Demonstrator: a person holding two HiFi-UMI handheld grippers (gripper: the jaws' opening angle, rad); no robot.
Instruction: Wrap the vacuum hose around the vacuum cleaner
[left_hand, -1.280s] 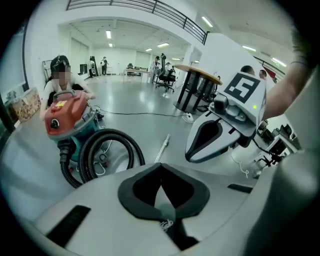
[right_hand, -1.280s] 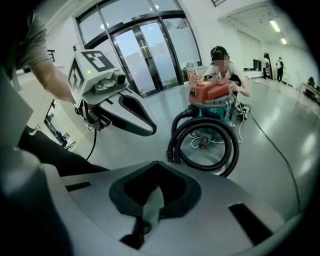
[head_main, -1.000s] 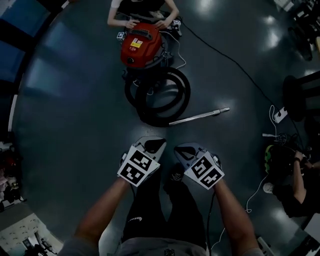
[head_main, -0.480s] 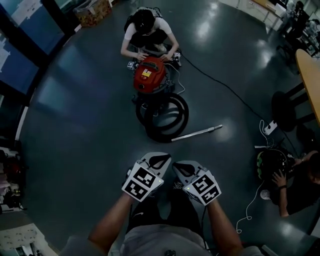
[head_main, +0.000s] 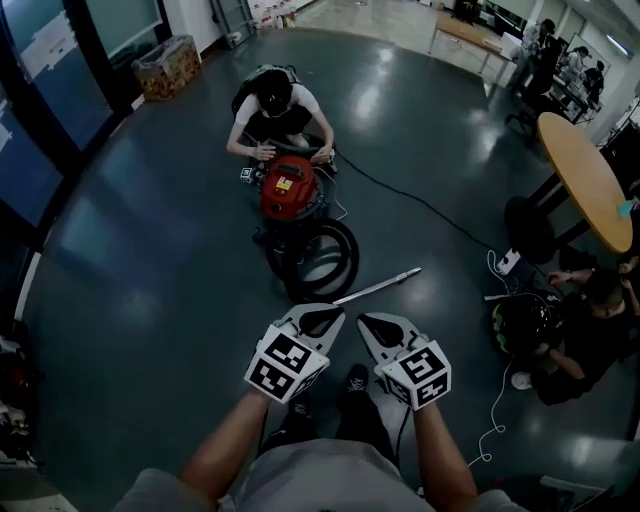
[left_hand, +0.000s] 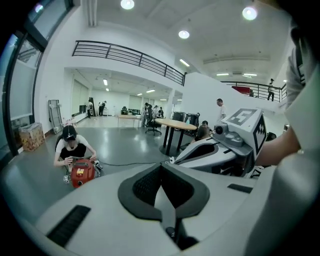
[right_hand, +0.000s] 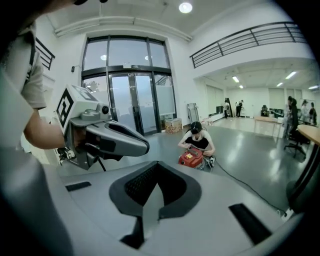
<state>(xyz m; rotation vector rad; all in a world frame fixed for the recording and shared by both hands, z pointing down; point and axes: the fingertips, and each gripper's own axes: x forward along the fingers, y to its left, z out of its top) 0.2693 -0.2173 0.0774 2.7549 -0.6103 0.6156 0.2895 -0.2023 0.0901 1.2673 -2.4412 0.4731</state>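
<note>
A red vacuum cleaner stands on the dark floor some way ahead of me, small in the left gripper view and the right gripper view. Its black hose lies coiled in loops on the floor just in front of it, and a metal wand lies beside the coil. A person crouches behind the vacuum with both hands on it. My left gripper and right gripper are held side by side near my body, both shut and empty, well short of the hose.
A black power cable runs from the vacuum to a power strip at the right. Another person sits on the floor at the right near a round wooden table. A cardboard box stands by the glass wall.
The head view has tilted up, so the vacuum, hose and wand sit lower in the picture and look smaller, and more of the room shows. Both grippers stay shut side by side.
</note>
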